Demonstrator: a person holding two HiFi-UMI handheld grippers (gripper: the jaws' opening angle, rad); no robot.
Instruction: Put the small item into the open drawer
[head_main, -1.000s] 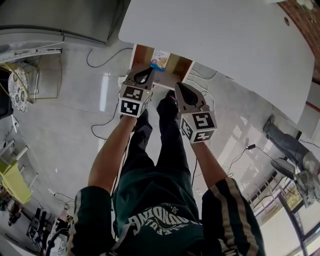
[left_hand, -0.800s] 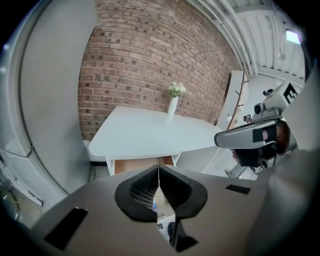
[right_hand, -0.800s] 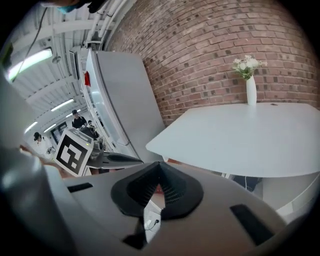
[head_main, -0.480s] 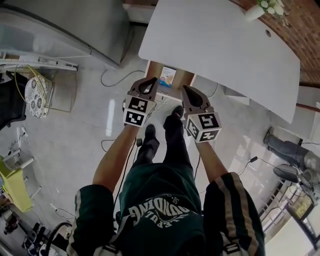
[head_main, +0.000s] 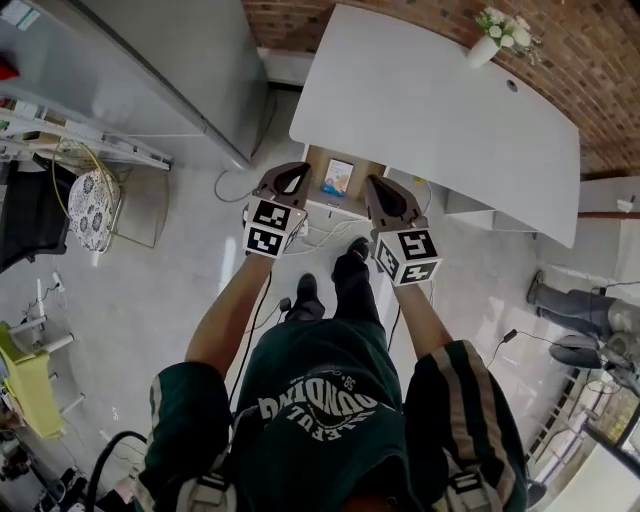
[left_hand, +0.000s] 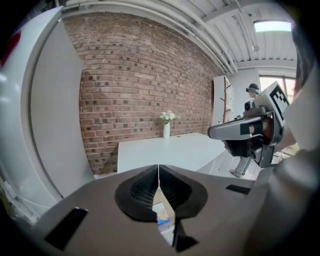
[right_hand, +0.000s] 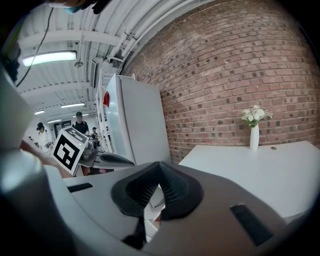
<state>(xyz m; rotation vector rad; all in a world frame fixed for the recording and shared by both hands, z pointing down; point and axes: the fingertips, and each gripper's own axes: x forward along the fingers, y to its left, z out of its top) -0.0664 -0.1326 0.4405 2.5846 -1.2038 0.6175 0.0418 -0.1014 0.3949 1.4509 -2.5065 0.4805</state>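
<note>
The small item (head_main: 338, 178), a pale blue and white packet, lies inside the open wooden drawer (head_main: 314, 168) under the white table's near edge. My left gripper (head_main: 292, 170) hovers over the drawer's left side, shut and empty. On the drawer's right side my right gripper (head_main: 373, 185) is held, also shut with nothing in it. In the left gripper view the jaws meet at the tip of the left gripper (left_hand: 158, 171), and the packet (left_hand: 162, 218) shows far below through the gap. The right gripper (right_hand: 159, 169) shows its tips touching too.
A white table (head_main: 430, 110) carries a vase of flowers (head_main: 492, 38) at its far side, against a brick wall. A tall grey cabinet (head_main: 170, 70) stands to the left. Cables (head_main: 322, 232) lie on the floor below the drawer. A chair (head_main: 92, 205) stands at left.
Both grippers have risen, still shut, so the drawer and table look smaller below them. The head view has tipped up, bringing the brick wall and vase into sight.
</note>
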